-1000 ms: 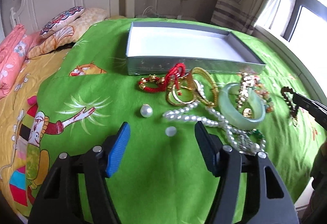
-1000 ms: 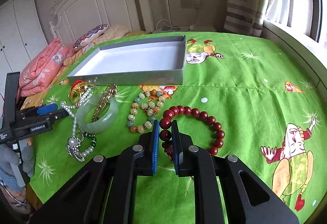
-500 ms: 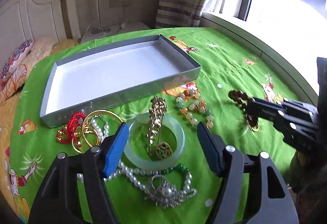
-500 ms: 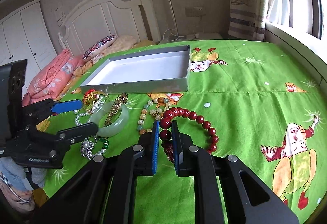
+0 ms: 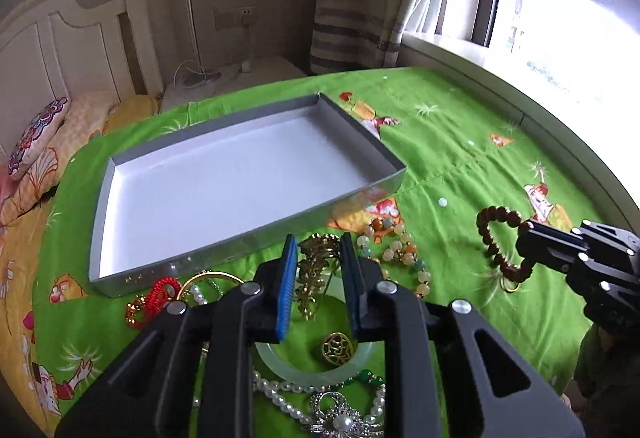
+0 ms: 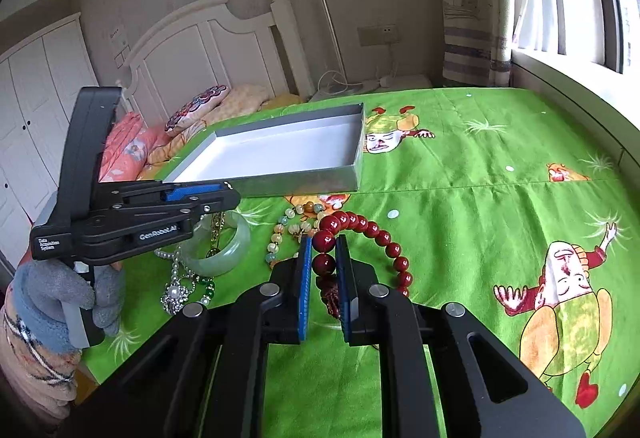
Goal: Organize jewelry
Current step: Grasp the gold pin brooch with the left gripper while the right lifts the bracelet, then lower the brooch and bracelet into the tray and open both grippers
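The left gripper (image 5: pixel 318 266) is hiding much of the jade bangle (image 5: pixel 316 368); its jaws are closing around a gold chain (image 5: pixel 314 278) running lengthwise toward the gray box (image 5: pixel 248 250). The right gripper (image 6: pixel 323 258) is clamping the red bead bracelet (image 6: pixel 370 234) above the green bedsheet (image 6: pixel 480 218).

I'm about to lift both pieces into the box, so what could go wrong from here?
1. The left tool is closing around the gold chain, which lies across the jade bangle; lifting may drag it.
2. The right tool pinches one bead of the red bead bracelet; it might slip free.
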A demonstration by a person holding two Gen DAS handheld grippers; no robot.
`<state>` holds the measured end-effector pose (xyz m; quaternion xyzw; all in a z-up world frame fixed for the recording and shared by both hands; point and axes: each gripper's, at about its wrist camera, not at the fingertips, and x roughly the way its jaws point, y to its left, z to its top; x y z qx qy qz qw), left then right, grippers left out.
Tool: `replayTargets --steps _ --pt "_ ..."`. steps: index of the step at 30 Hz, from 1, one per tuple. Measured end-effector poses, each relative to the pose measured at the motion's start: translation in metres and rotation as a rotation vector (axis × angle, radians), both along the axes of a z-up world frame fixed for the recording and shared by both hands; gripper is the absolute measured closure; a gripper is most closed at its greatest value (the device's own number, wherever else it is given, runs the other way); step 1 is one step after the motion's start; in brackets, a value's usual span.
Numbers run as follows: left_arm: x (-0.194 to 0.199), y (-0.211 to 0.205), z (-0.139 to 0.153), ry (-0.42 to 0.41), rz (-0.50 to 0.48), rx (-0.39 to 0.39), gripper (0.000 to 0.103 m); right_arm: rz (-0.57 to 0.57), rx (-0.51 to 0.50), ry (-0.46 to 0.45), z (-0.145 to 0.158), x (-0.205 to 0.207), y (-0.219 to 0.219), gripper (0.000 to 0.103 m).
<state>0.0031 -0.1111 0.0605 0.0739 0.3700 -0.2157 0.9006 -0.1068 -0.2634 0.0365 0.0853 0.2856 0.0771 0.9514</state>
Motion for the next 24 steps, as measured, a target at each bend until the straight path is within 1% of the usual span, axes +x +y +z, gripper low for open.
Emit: replayTargets --steps 6,9,12,17,24 --pt "0.0 0.012 0.028 -0.043 0.012 -0.049 0.082 0.011 -0.017 -0.025 0.012 0.004 0.008 0.09" --pt "0.006 0.016 0.034 -0.047 0.019 -0.065 0.082 0.022 -0.034 -0.036 0.017 0.011 0.015 0.09" --pt "0.017 0.016 0.037 -0.053 0.032 -0.053 0.082 0.035 -0.057 -0.048 0.024 0.024 0.021 0.09" --pt "0.041 0.019 0.041 -0.036 0.053 -0.056 0.082 0.049 -0.083 -0.053 0.035 0.055 0.031 0.09" --pt "0.078 0.021 0.035 -0.006 0.088 -0.049 0.082 0.055 -0.073 -0.08 0.06 0.102 0.036 0.09"
